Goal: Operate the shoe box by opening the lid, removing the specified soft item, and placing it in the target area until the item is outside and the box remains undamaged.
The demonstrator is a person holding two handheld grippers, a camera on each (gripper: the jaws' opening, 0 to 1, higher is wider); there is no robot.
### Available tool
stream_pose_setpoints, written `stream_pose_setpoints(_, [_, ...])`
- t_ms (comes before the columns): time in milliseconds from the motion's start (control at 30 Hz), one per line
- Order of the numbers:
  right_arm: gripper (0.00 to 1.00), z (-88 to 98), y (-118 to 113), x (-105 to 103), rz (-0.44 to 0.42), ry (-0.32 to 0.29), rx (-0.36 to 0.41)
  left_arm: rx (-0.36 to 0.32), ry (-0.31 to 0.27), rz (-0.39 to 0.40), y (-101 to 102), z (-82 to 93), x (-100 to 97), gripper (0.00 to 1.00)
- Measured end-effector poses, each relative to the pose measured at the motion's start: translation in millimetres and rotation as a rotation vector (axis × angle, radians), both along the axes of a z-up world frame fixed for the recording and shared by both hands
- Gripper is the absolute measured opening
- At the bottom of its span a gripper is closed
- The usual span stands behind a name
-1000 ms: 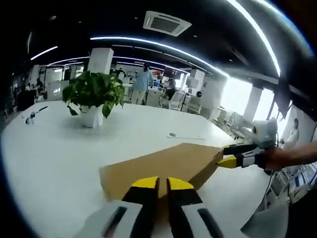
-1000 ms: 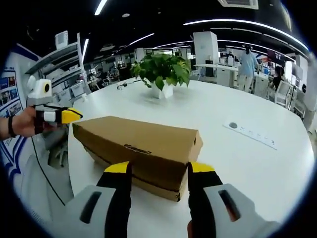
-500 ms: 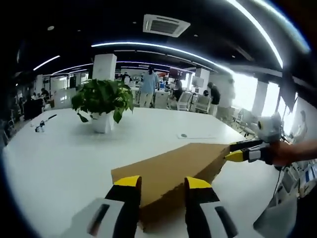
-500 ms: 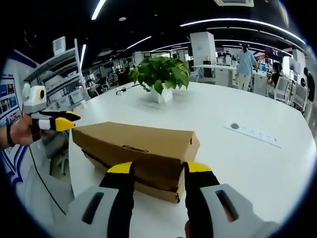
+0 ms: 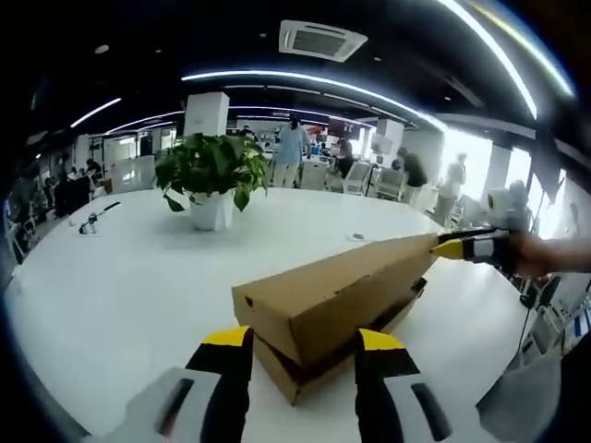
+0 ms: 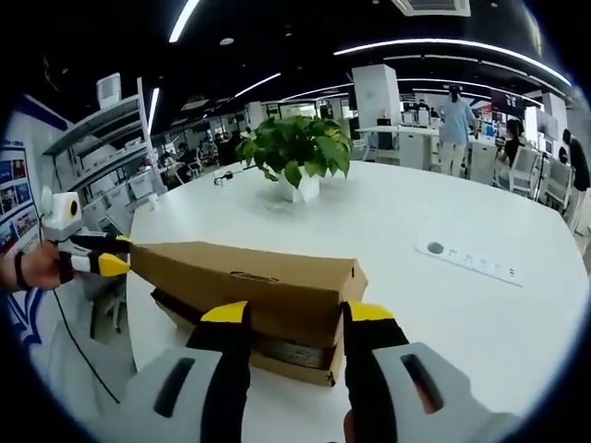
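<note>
A long brown cardboard shoe box (image 5: 332,295) lies on the white table (image 5: 120,277). Its lid (image 6: 249,277) is raised off the base, with a dark gap under it. My left gripper (image 5: 303,339) is open, and its yellow tips flank the near end of the lid. My right gripper (image 6: 297,314) is open too, with its tips on either side of the opposite end. In the left gripper view the right gripper (image 5: 457,245) touches the far corner of the lid, held by a hand. In the right gripper view the left gripper (image 6: 103,258) meets the lid's far end. The box's inside is hidden.
A potted green plant (image 5: 211,171) stands on the table behind the box, also visible as the plant (image 6: 295,148). A flat white strip (image 6: 466,258) lies to the right. A small dark device (image 5: 92,217) sits far left. People and desks fill the background.
My left jaws went from shut to wide open around the box end. The lid has lifted off the base at both ends. The right jaws kept their spacing.
</note>
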State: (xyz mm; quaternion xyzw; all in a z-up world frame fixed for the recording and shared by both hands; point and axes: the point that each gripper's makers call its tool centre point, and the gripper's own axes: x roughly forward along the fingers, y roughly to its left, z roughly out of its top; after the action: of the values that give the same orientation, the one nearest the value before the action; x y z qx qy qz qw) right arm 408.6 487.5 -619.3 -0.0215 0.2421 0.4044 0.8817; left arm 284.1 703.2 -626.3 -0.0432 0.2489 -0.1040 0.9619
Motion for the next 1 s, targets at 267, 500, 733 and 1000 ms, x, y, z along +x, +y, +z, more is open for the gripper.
stream_pose_setpoints(267, [0.36,8.8,5,8,0.005,-0.013,-0.005,0.065,-0.001,-0.019,0,-5.2,15.0,0.41])
stream_pose_setpoints(500, [0.36,22.6,9,19,0.003,-0.029,0.022,0.134,-0.030,-0.018,5,3.2,30.4,0.38])
stream_pose_setpoints(733, [0.36,36.1,15,29,0.007,-0.054,0.035,0.176,-0.060,0.024,21,11.7,42.6,0.26])
stream_pose_setpoints(1000, [0.36,47.9,22,39,-0.011,-0.056,0.069,0.211,-0.078,0.064,38,21.4,57.5,0.13])
